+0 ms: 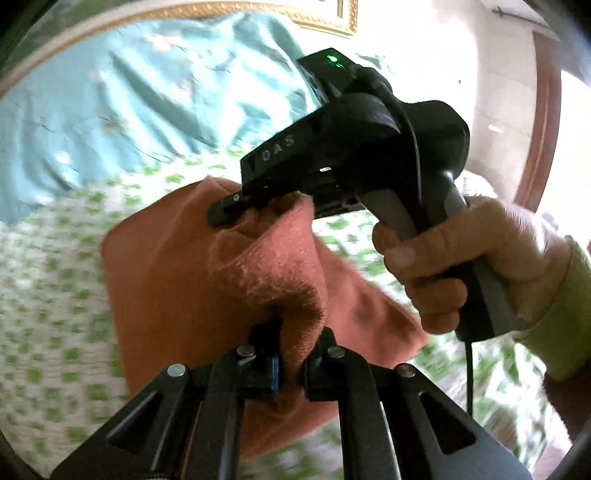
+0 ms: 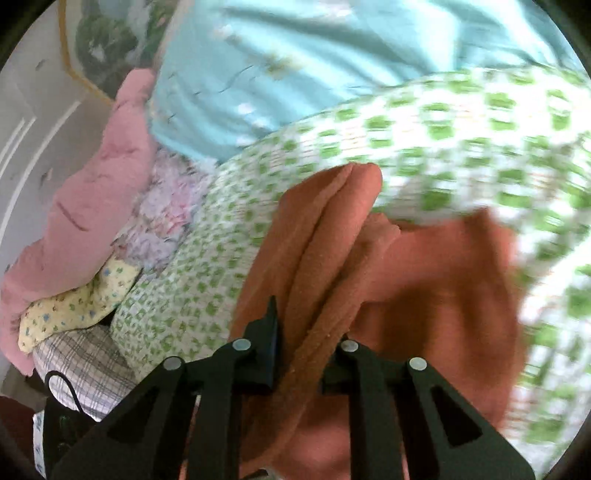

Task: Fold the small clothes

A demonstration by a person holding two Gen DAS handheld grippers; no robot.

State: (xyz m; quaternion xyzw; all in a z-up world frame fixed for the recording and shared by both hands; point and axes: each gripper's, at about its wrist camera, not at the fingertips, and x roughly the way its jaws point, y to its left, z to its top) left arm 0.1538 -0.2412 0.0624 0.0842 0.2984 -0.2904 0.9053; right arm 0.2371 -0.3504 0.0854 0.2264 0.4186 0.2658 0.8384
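Note:
An orange-brown fleece garment (image 1: 166, 280) hangs between both grippers above a green-checked bedspread (image 1: 48, 280). My left gripper (image 1: 291, 354) is shut on a bunched fold of the garment at the bottom of the left wrist view. The right gripper (image 1: 236, 210), held by a hand (image 1: 461, 258), pinches another edge of the garment higher up. In the right wrist view the right gripper (image 2: 301, 354) is shut on a thick folded edge of the garment (image 2: 424, 280), which runs up between its fingers.
A light blue cloth (image 2: 314, 74) lies behind the bedspread (image 2: 461, 147). A pile of clothes sits at the left: a pink garment (image 2: 85, 203), a yellow floral piece (image 2: 74, 306) and a plaid one (image 2: 96, 373). A gold picture frame (image 1: 325, 18) hangs on the wall.

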